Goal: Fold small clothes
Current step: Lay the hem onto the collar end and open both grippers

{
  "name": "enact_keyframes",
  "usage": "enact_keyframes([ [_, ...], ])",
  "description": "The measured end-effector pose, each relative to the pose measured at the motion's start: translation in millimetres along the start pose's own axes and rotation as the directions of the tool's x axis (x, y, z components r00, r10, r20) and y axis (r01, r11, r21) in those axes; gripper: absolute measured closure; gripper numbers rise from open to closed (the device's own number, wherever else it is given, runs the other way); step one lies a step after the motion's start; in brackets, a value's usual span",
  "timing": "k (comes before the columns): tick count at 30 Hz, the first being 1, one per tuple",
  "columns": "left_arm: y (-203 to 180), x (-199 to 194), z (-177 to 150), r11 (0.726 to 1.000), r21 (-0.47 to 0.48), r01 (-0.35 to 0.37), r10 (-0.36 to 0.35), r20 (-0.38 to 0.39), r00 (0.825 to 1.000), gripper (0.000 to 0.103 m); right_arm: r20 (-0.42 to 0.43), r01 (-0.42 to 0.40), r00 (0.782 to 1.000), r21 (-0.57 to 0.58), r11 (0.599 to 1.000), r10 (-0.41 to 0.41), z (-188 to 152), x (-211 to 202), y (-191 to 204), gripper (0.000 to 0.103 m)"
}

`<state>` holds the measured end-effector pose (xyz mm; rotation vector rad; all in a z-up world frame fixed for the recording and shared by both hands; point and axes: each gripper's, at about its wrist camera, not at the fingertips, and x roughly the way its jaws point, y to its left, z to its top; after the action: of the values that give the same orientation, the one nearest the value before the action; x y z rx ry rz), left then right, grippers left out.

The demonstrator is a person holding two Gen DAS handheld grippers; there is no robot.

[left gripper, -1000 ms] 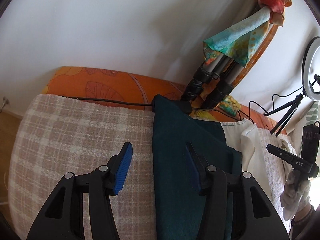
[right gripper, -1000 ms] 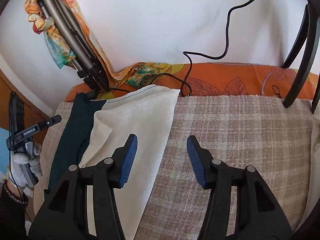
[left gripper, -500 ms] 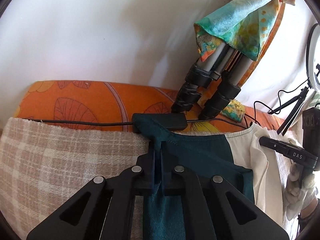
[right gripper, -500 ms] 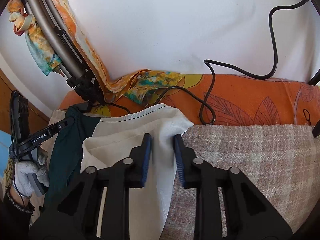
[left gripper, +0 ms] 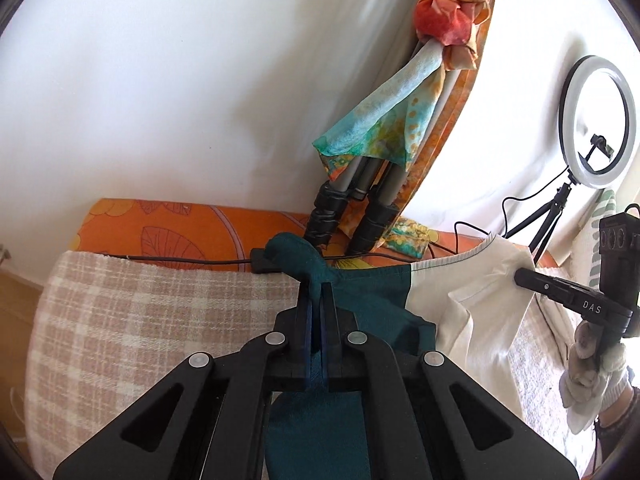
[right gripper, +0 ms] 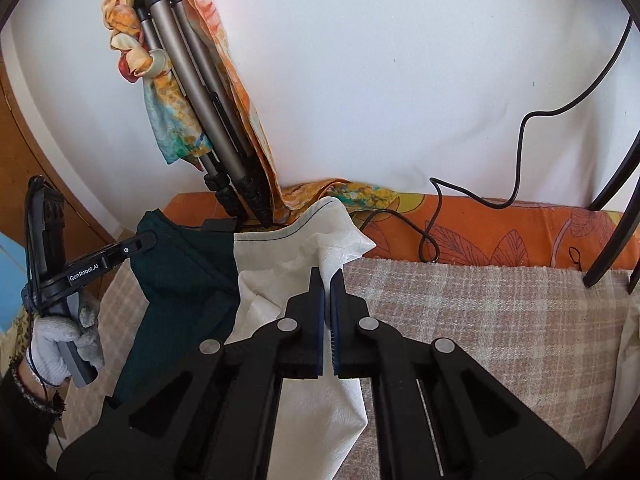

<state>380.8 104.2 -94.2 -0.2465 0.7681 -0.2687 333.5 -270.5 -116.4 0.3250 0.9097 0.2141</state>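
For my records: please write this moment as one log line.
left hand-held gripper: shut on dark green cloth half | right hand-held gripper: shut on cream half

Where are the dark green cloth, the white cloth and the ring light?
dark green cloth (left gripper: pixel 372 292), left wrist view, on the taut part right of the jaws.
white cloth (right gripper: pixel 288 256), right wrist view, on its upper part left of the jaws.
ring light (left gripper: pixel 568 120), left wrist view, on the lit ring's left side.

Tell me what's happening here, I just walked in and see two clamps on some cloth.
A person is folding a two-coloured garment on a checked blanket. The left gripper is shut on the green part at its far corner; the right gripper is shut on the white part at its far corner. Both corners are lifted off the blanket, ready to be pulled over.
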Motion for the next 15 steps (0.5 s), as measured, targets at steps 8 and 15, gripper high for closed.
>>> enact_keyframes([
  [8,-24,-62,-21,1.000,0.030,0.007,-0.008,0.037,0.999,0.102,0.019,-0.019,1.000,-0.020,1.000,0.019,-25,-67,28,0.100],
  [15,-43,-111,-53,0.999,0.049,0.002,-0.005,0.053,0.999,0.102,0.018,-0.044,0.999,-0.020,0.999,0.045,-69,-122,56,0.100],
])
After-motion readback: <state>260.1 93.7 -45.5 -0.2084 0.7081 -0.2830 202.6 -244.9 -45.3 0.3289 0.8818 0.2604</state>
